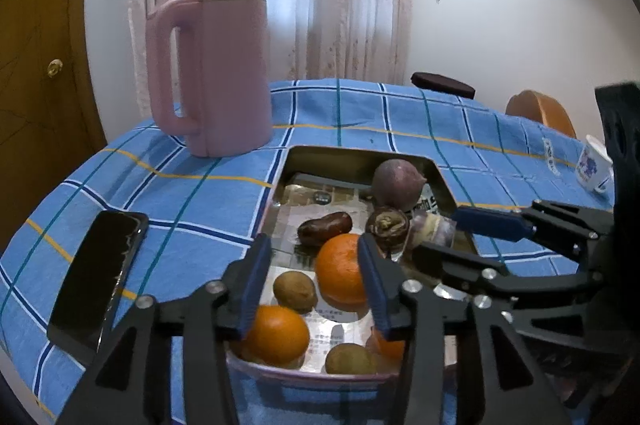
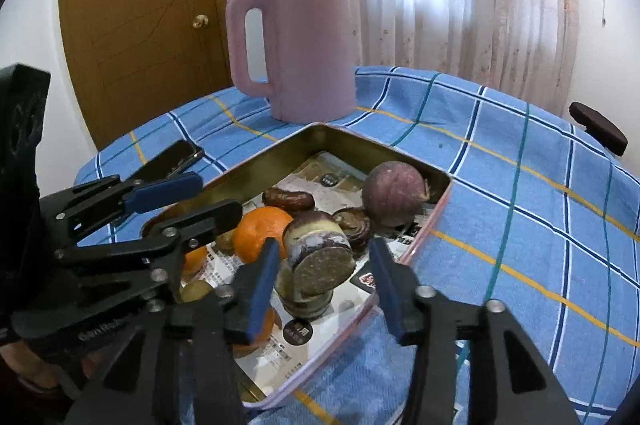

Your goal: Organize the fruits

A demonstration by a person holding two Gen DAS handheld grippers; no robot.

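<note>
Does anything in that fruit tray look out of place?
Yes. A cut purple chunk with a pale band, not whole fruit, stands between the right gripper's open jaws in the tray.

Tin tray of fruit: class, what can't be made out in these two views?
- Left wrist view: third orange, mostly hidden behind the left gripper finger.
- Right wrist view: kiwi, partly covered by the left gripper's linkage.
- Both views: print on the tray liner, too small to read.

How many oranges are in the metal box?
3 oranges: one in the middle of the tin, between the left gripper's fingers; one near the front-left corner; one partly hidden behind the right finger. More may be hidden.
</note>
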